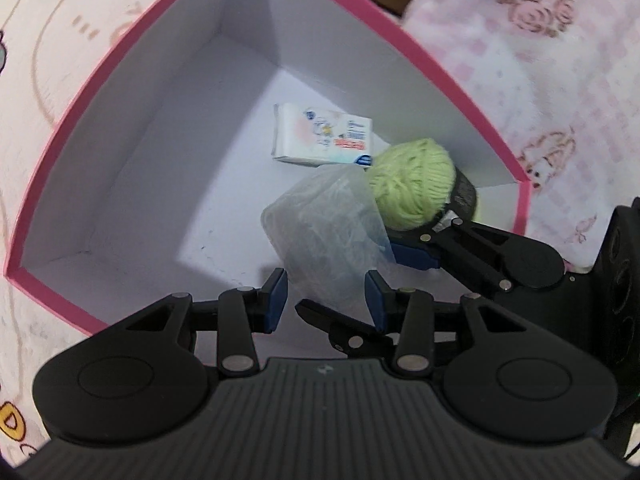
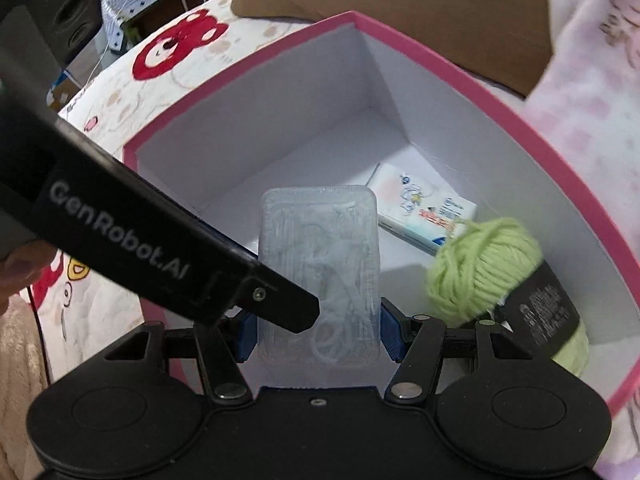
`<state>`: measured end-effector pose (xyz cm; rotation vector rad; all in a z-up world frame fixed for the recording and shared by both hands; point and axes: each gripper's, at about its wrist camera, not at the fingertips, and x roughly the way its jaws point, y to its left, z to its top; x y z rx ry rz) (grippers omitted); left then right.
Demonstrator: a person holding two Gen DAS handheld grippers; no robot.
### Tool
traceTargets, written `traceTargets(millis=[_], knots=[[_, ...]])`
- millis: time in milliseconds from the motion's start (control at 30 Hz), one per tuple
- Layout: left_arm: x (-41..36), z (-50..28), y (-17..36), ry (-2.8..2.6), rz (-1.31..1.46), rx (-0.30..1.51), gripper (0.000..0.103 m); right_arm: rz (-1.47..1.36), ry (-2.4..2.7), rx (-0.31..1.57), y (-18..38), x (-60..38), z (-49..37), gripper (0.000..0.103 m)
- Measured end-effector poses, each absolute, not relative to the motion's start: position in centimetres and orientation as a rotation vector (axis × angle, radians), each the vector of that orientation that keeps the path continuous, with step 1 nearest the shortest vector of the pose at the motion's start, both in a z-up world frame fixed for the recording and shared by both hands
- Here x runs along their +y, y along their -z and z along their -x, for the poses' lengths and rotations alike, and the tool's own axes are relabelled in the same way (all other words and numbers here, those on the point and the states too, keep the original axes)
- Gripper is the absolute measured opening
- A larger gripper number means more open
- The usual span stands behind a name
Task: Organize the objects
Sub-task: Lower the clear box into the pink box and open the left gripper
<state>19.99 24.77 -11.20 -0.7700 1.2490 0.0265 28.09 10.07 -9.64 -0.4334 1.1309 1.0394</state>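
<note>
Plastic case pinched by right gripper over pink box. Lower it beside tissue pack, then release. Left gripper partly spread, empty.

Both your tools are pitched steeply down, side by side. Your right tool has its blue pads clamped on either side of the clear plastic case, about half spread. Your left tool reaches in across it from the left, jaws narrower, a corner of that same case between its pads; whether they press, I can't tell. A bit of your left hand shows on its handle.
</note>
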Motion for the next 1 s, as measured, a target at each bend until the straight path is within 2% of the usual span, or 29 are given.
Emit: traceTargets(millis=[333, 500, 767, 833, 867, 900, 1000], knots=[[25.5, -21.0, 13.2, -0.106, 0.844, 1.276, 0.038, 0.56, -0.996, 1.182, 11.4, 12.4, -28.8, 0.064], [25.8, -20.8, 13.4, -0.143, 0.831, 1.263, 0.038, 0.703, -0.904, 1.045, 10.5, 12.3, -27.1, 0.069], [26.6, -20.8, 12.9, -0.183, 0.825, 1.238, 0.039, 0.475, -0.739, 0.977, 6.6, 8.7, -25.0, 0.07], [26.6, -20.7, 12.8, -0.172, 0.832, 1.243, 0.039, 0.4, -0.746, 1.013, 6.5, 7.7, -24.6, 0.068], [26.6, -20.6, 12.8, -0.168, 0.835, 1.244, 0.039, 0.373, -0.754, 1.042, 6.7, 7.5, -24.7, 0.06], [26.7, -20.5, 12.8, -0.171, 0.833, 1.245, 0.039, 0.344, -0.765, 1.08, 7.1, 7.3, -24.9, 0.046], [26.8, -20.2, 12.7, -0.204, 0.822, 1.236, 0.039, 0.29, -0.732, 1.168, 8.8, 7.0, -25.0, 0.043]])
